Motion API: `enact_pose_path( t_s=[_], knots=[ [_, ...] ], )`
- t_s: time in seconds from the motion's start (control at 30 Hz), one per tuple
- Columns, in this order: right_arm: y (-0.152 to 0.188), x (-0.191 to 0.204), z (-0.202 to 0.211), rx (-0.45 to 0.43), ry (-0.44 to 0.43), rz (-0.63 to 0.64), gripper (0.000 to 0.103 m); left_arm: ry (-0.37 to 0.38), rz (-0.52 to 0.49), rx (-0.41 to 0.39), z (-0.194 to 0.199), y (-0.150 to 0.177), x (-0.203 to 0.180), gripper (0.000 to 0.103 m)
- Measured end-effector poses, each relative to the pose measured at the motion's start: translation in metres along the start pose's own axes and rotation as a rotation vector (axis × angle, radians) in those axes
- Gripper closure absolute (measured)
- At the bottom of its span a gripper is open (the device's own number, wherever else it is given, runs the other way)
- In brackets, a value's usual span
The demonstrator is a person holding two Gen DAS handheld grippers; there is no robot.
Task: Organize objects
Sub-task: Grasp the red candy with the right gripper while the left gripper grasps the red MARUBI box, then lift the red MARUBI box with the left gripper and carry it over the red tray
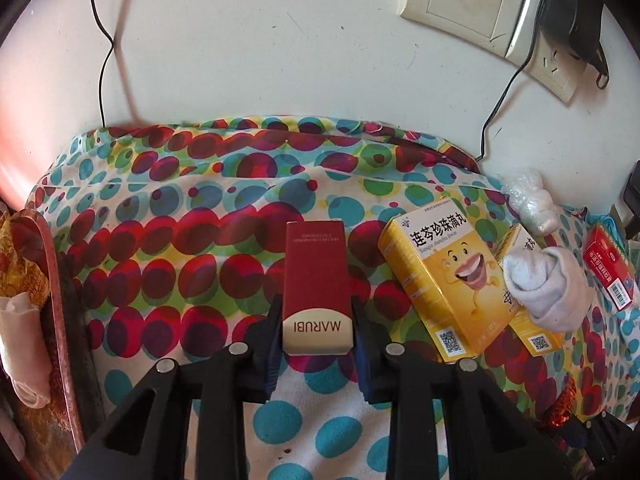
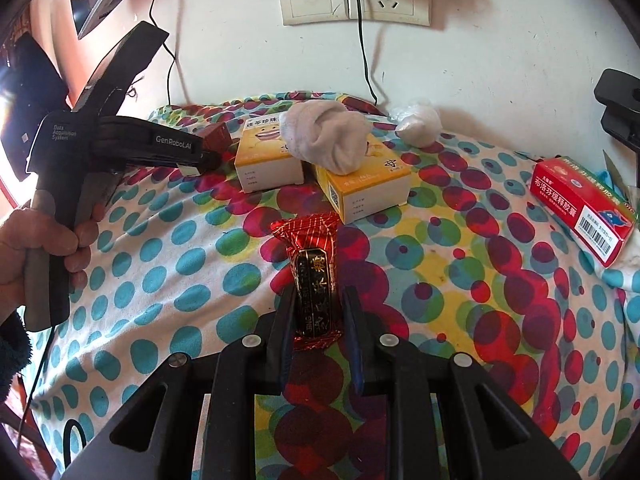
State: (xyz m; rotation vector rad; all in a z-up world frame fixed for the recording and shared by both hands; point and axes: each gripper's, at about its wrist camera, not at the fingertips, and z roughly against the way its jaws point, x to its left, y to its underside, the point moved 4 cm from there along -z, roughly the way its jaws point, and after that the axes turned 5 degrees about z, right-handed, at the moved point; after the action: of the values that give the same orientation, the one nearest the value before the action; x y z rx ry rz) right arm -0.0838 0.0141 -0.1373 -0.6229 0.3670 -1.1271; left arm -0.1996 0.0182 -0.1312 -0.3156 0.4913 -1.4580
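My left gripper (image 1: 317, 316) is shut on a dark red MARUBI box (image 1: 316, 280) that lies on the spotted cloth (image 1: 160, 264), both pads against its sides. To the box's right lie two yellow medicine boxes (image 1: 440, 280) with a rolled white sock (image 1: 548, 288) on top. In the right wrist view my right gripper (image 2: 318, 300) is shut on a red and black candy wrapper (image 2: 314, 272) above the cloth. The left gripper (image 2: 208, 156), held by a hand (image 2: 44, 240), shows at the left with the red box (image 2: 216, 136) at its tip. The yellow boxes (image 2: 268, 160) and sock (image 2: 324, 136) lie beyond.
A red and white medicine box (image 2: 580, 208) lies at the cloth's right edge, and a white plastic bundle (image 2: 416, 124) sits near the wall. Wall sockets (image 2: 356, 0) with a charger and hanging cables are behind. A dark clamp (image 2: 620, 104) stands at far right.
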Motion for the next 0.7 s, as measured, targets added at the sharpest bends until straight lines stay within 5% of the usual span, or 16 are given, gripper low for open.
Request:
enact_pose_path(
  t_s=[0.7],
  knots=[
    [-0.002,0.001,-0.004,0.004,0.018,0.012,0.082,-0.024,-0.082,-0.043,0.03,0.022,0.0,0.073]
  ],
)
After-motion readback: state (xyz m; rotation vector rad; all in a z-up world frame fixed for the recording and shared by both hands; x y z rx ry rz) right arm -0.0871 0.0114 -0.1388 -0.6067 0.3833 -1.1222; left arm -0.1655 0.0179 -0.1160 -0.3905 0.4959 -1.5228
